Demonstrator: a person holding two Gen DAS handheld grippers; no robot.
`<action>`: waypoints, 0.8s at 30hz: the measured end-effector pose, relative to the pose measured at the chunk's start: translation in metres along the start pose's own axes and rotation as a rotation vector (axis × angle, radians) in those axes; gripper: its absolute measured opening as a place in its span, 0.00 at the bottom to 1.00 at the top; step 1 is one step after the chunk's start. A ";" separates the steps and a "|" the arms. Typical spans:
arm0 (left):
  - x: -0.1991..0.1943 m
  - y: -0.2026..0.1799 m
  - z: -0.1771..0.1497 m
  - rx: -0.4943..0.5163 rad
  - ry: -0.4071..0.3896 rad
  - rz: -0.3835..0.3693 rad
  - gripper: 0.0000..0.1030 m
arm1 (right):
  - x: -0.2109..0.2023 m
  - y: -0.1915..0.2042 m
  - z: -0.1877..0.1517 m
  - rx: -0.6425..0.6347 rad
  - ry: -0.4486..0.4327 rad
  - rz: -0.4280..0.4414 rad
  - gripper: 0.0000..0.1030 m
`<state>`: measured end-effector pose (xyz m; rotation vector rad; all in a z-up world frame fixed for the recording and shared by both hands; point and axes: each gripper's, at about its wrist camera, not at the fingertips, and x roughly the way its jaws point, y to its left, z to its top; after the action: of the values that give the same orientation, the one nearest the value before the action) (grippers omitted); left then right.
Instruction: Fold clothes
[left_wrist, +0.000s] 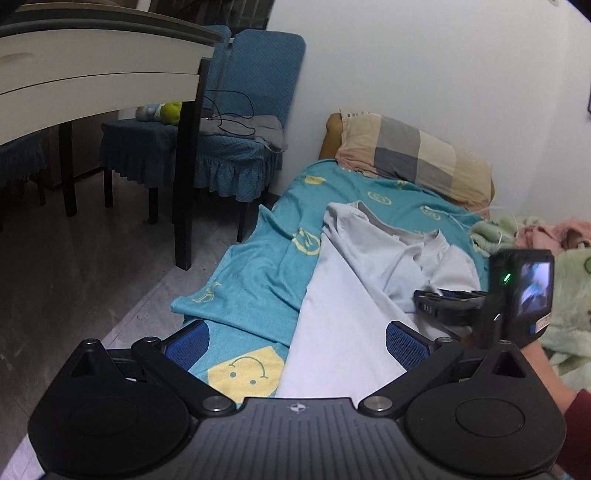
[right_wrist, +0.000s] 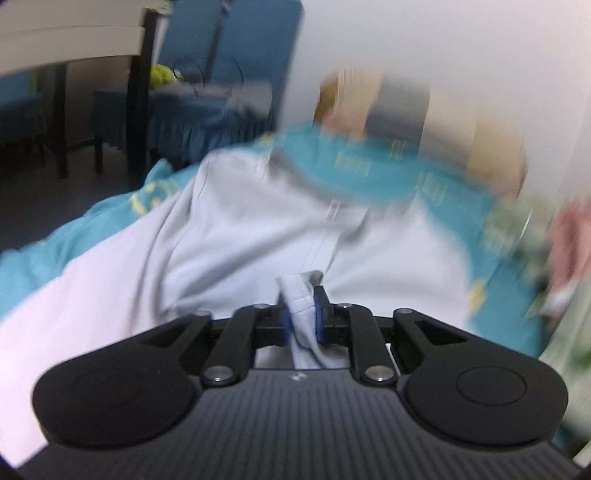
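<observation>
A pale grey shirt (left_wrist: 369, 258) lies crumpled on a bed (left_wrist: 258, 273) covered by a teal sheet with yellow smiley faces, a checked pillow (left_wrist: 417, 155) at its head. The right gripper (right_wrist: 303, 310) is clamped on a bunched hem of the shirt; the rest of the cloth spreads out ahead of it. The left gripper (left_wrist: 295, 343) stands wide open and empty, hovering over the shirt's near edge. The fabric looks light, soft and floppy, so it would likely sag and is best held at corners or hems.
</observation>
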<state>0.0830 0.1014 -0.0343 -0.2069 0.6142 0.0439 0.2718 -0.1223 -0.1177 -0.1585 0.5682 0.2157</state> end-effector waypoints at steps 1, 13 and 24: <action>0.001 -0.002 -0.001 0.011 0.001 -0.005 1.00 | -0.001 0.000 -0.003 0.042 0.033 0.023 0.40; -0.011 -0.041 -0.015 0.172 -0.040 -0.066 1.00 | -0.195 -0.040 -0.001 0.391 -0.067 0.055 0.61; -0.026 -0.079 -0.037 0.343 -0.093 -0.097 0.99 | -0.274 -0.063 -0.042 0.546 -0.177 -0.022 0.64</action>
<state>0.0492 0.0167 -0.0350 0.0968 0.5097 -0.1445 0.0406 -0.2350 0.0033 0.3806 0.4318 0.0465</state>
